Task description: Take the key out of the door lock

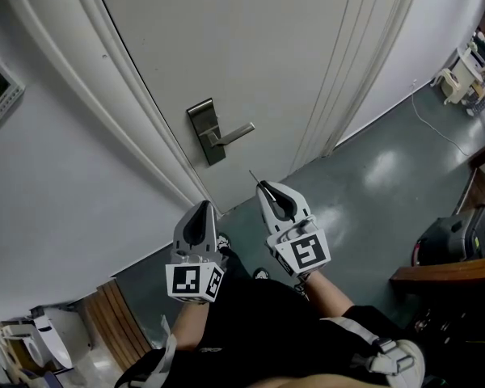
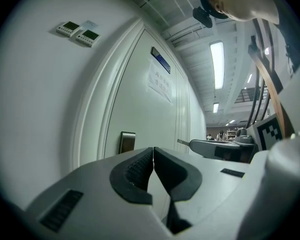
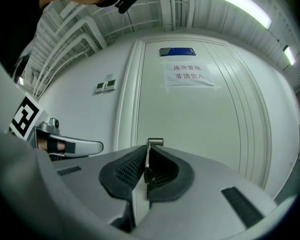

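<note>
A grey door (image 1: 250, 47) carries a metal lock plate (image 1: 204, 132) with a lever handle (image 1: 234, 134). My right gripper (image 1: 263, 186) is held a short way off the door, below and to the right of the plate, shut on a thin metal key (image 1: 253, 175) that sticks out past its tips. In the right gripper view the key (image 3: 146, 160) stands edge-on between the ribbed pads, with the lock plate (image 3: 155, 143) straight ahead. My left gripper (image 1: 204, 208) hangs beside it, shut with nothing held; its pads (image 2: 140, 166) meet, and the lock plate (image 2: 126, 142) shows beyond.
Two wall control panels (image 2: 79, 31) sit left of the door frame. A paper notice (image 3: 189, 74) is stuck high on the door. A slatted wooden bench (image 1: 113, 322) is at the lower left, a black bag (image 1: 453, 237) and a wooden table edge (image 1: 444, 273) at the right.
</note>
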Demonstrator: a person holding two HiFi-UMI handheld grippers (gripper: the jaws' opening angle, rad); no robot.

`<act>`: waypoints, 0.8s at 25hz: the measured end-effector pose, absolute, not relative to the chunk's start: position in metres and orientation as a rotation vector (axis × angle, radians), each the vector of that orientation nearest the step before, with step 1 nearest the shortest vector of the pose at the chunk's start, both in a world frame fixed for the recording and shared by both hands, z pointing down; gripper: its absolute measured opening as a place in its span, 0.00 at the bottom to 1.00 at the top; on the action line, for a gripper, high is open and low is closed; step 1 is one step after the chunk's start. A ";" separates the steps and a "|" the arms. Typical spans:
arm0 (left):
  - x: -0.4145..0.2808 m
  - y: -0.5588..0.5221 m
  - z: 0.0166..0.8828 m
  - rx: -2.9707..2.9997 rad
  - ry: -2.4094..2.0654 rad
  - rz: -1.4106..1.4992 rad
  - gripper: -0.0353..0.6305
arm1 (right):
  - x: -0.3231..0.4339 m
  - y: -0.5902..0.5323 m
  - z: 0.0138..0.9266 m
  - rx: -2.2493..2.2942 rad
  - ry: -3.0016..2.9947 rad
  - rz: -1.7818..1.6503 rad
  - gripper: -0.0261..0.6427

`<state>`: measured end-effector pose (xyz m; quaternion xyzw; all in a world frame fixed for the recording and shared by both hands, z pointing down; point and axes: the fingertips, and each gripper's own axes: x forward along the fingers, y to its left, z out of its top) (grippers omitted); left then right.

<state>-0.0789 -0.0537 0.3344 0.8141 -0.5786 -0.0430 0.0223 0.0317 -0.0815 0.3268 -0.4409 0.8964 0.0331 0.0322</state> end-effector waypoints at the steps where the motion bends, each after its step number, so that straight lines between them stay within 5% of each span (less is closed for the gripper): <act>1: -0.077 -0.052 0.334 2.523 -1.792 -0.137 0.09 | 0.033 -0.080 0.325 -1.356 2.759 0.107 0.08; 20: -0.066 -0.050 0.345 2.509 -1.757 -0.179 0.09 | 0.044 -0.074 0.335 -1.380 2.761 0.119 0.08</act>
